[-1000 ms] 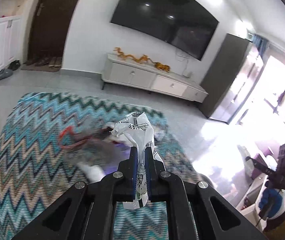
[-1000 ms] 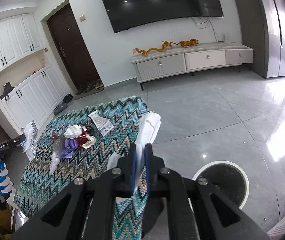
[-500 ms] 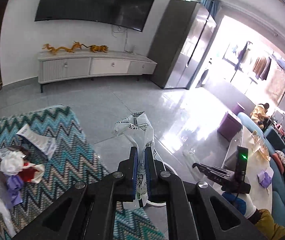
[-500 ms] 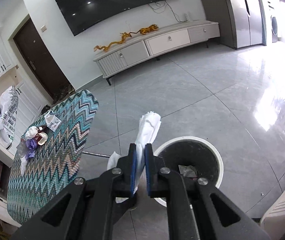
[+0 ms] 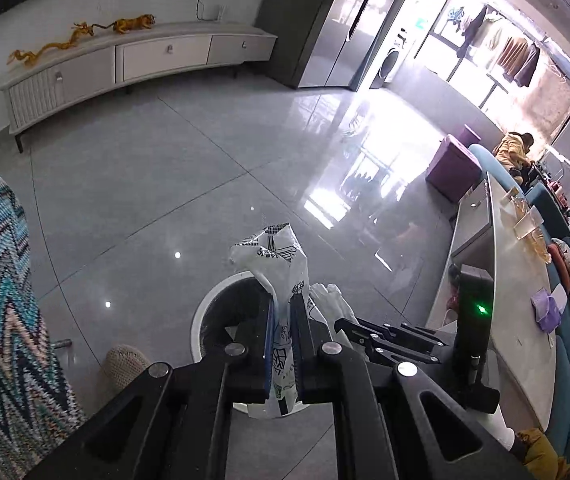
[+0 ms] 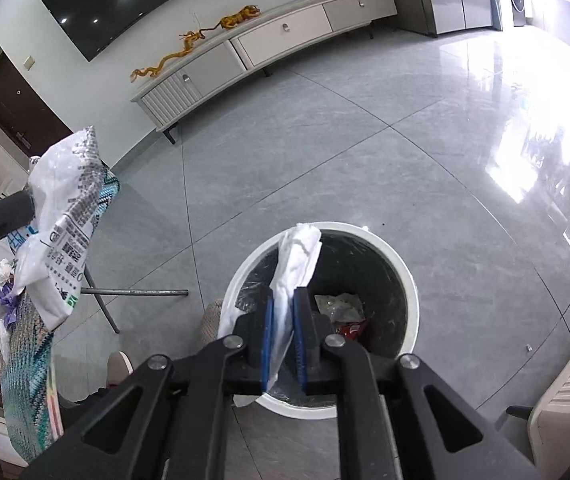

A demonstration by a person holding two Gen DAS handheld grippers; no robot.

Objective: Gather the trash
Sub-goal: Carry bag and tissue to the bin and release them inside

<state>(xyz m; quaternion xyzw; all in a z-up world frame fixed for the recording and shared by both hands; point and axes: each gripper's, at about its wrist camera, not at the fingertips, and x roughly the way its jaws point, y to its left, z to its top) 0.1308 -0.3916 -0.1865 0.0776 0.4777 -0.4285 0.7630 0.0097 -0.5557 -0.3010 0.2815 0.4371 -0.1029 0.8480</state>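
Nearest to us, our right gripper [image 6: 283, 336] is closed on a white tissue [image 6: 299, 264], which stands limp above its blue pads and trails below them. It is featherlight and soft, so a pinch at the middle, as we have it, is enough; it should simply fall when the jaws part. Directly beneath and just ahead sits the white-rimmed trash bin [image 6: 407, 280], lined in black, with a red wrapper and some crumpled film already at the bottom.

Our left gripper [image 5: 281, 340] is likewise clamped on a printed plastic bag [image 5: 275, 256], crinkled, thin and slippery. We grip it across a bunched fold, which we judge is the safest hold. The bin [image 5: 201, 316] lies just under this gripper too.

Further to our left, the zigzag tablecloth [image 6: 29, 380] carries more scraps. Beyond stretch grey floor tiles [image 6: 365, 140] and the TV cabinet [image 6: 269, 40].
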